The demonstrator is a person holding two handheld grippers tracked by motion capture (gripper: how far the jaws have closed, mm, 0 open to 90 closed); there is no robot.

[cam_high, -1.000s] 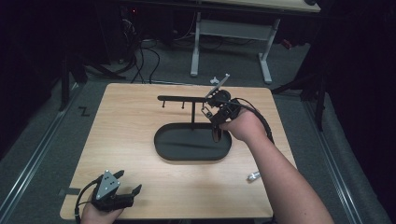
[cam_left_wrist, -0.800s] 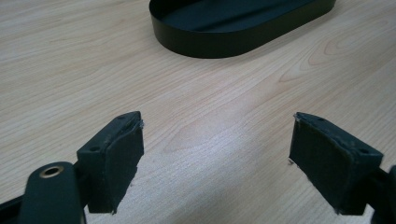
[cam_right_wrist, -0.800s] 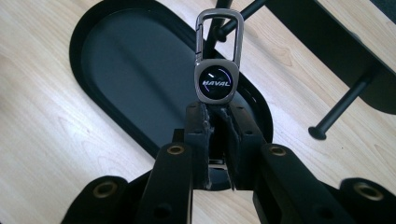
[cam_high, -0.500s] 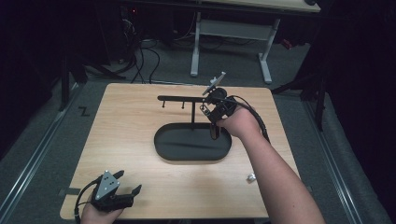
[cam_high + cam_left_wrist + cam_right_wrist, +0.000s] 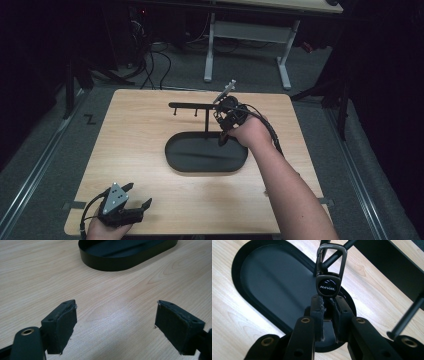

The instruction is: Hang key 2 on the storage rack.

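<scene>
1. the right gripper (image 5: 325, 307) has its jaws pressed nearly together on the lower tab of a keychain (image 5: 327, 287), a dark metal fob marked "haval" with a carabiner loop (image 5: 332, 258) rising above it.
2. the keychain stands upright out of the jaws, above the far end of the black oval tray (image 5: 262, 272), and its loop sits right against a thin black rod (image 5: 337, 253) of the stand; whether the loop is already hooked over the rod or just in front of it i cannot tell.
3. handling, as a judgement: the fob looks small, rigid and light, with smooth metal that could slip or swivel between the pads (the loop may be hinged to the fob, so it might flop). holding low on the tab, as here, leaves the loop free to thread; a grip on the loop itself would block it.
4. in the high view the right gripper (image 5: 227, 115) is up by the stand's crossbar (image 5: 192, 105), beside its upright post, with the forearm (image 5: 285, 185) reaching diagonally across the table (image 5: 140, 135) from the near right corner and the wrist raised over the tray's (image 5: 172, 150) right end.
5. the left gripper (image 5: 115, 322) has its jaws spread wide with nothing between them, low over bare wood; in the high view it rests in the hand (image 5: 117, 212) at the near left edge, well apart from the tray.
</scene>
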